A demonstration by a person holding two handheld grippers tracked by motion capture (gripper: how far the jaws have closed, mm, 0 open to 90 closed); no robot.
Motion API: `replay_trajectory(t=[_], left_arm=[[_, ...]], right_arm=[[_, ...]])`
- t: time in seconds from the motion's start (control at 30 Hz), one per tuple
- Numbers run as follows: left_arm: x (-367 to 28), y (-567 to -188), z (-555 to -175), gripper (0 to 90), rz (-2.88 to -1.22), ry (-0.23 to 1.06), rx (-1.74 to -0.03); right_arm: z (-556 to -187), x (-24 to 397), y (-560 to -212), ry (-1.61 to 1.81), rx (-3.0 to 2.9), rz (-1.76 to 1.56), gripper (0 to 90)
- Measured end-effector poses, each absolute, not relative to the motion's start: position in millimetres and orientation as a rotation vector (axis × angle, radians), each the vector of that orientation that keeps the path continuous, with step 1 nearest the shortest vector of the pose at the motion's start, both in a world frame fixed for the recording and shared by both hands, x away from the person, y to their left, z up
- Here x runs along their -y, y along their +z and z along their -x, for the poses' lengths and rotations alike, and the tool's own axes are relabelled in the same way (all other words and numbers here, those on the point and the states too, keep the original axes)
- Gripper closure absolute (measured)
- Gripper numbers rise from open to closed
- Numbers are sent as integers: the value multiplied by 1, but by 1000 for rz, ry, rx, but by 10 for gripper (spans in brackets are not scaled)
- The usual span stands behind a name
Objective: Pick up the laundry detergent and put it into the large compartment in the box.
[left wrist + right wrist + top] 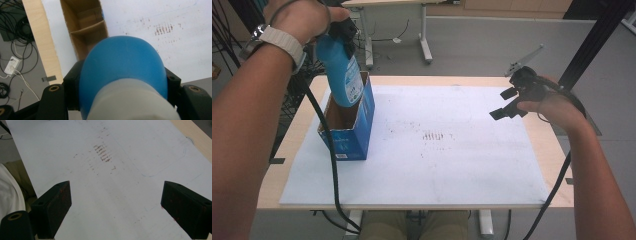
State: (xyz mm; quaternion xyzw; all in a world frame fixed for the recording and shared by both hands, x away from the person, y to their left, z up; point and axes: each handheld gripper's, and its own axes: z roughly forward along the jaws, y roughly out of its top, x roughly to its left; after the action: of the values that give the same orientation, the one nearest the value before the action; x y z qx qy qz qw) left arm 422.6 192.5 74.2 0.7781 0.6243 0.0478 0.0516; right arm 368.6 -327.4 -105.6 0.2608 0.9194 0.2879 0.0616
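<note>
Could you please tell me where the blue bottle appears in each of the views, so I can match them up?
High view: blue bottle upper left, held by the left hand-held gripper, its base in the open blue carton.
Left gripper view: bottle centre bottom, clamped between the jaws.
Right gripper view: not in it.
Shared landmark: brown smudge marks on the white board.

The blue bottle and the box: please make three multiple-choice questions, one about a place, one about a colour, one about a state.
1. Where is the bottom of the blue bottle?
A. in the open top of the box
B. flat on the white sheet
C. off the table

2. What colour is the outside of the box?
A. red
B. blue
C. green

3. How are the jaws of the right gripper?
A. shut on the bottle
B. shut on the box
C. wide open, holding nothing

Answers: 1 A, the high view shows its base inside the rim; 2 B, its outer walls are blue; 3 C, bare sheet lies between them.
</note>
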Motion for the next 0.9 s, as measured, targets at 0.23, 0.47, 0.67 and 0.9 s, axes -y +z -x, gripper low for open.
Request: replay_trajectory(t=[0.23, 0.47, 0.67, 0.9], left_arm=[[-209, 71, -424, 375, -2327, 136, -1957], [-218, 71, -424, 374, -2299, 133, -1993], [-223, 70, -425, 374, -2270, 139, -2040], [-229, 67, -428, 374, -2243, 141, -2061]], right_arm=[[-375, 323, -110, 871, -2791, -779, 96], [-378, 320, -112, 875, -2794, -767, 97], [-379, 320, -112, 876, -2795, -767, 96], [-380, 320, -115, 880, -2797, -766, 103]])
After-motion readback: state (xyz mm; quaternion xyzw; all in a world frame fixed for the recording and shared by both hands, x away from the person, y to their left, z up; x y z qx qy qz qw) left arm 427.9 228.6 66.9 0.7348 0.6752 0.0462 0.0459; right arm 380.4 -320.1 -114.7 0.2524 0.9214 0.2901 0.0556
